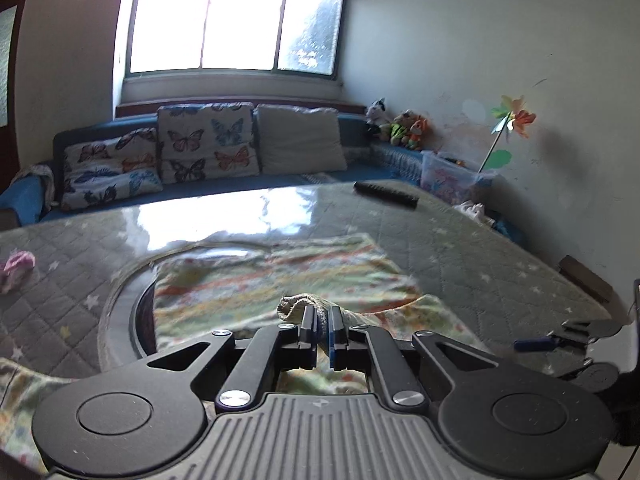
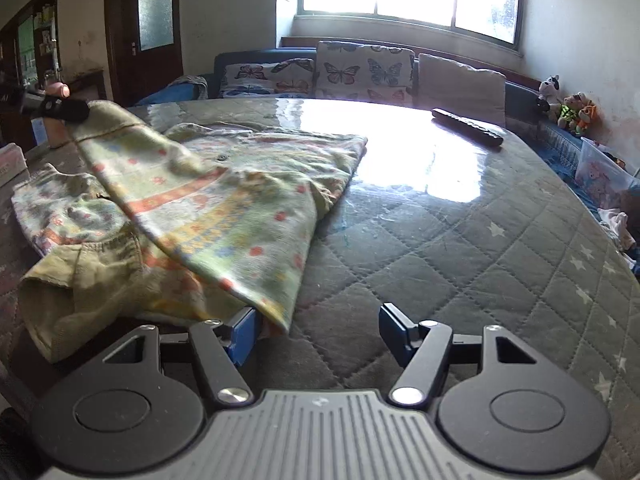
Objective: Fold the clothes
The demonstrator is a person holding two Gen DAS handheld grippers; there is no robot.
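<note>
Left gripper (image 1: 322, 322): jaws pressed together on a fold of cloth, a pale ribbed edge of the shirt (image 2: 224, 208) bunched between the pads and rising just above them. The pinched edge is lifted off the surface; the cloth slopes away from it down to the table.

Right gripper (image 2: 316, 330): fingers spread wide, nothing between them. Its left finger (image 2: 242, 330) sits just at the near hem of the shirt, the cloth draped over its tip; whether it touches is unclear. Its right finger (image 2: 394, 330) is over bare quilt, apart from the cloth.

Shirt: pale green, with orange, yellow and blue printed bands and small flowers. It lies on the left half of the table in the right wrist view, partly folded over itself, one button showing near the middle. A plain olive sleeve or cuff lies at the near left. Its far left corner is raised, held by the left gripper, seen there as a dark shape.

Table (image 2: 460, 240): covered with a grey quilted cloth with small stars, under a glossy clear sheet that reflects the window (image 1: 236, 20).

Farther out: a black remote control (image 2: 466, 126) lies on the far right of the table, well apart from the shirt. A small pink cloth (image 1: 16, 268) lies at the table's left edge. Beyond the table, a blue sofa (image 1: 24, 196) with butterfly cushions (image 1: 206, 142), and soft toys (image 1: 400, 126) in the corner.
</note>
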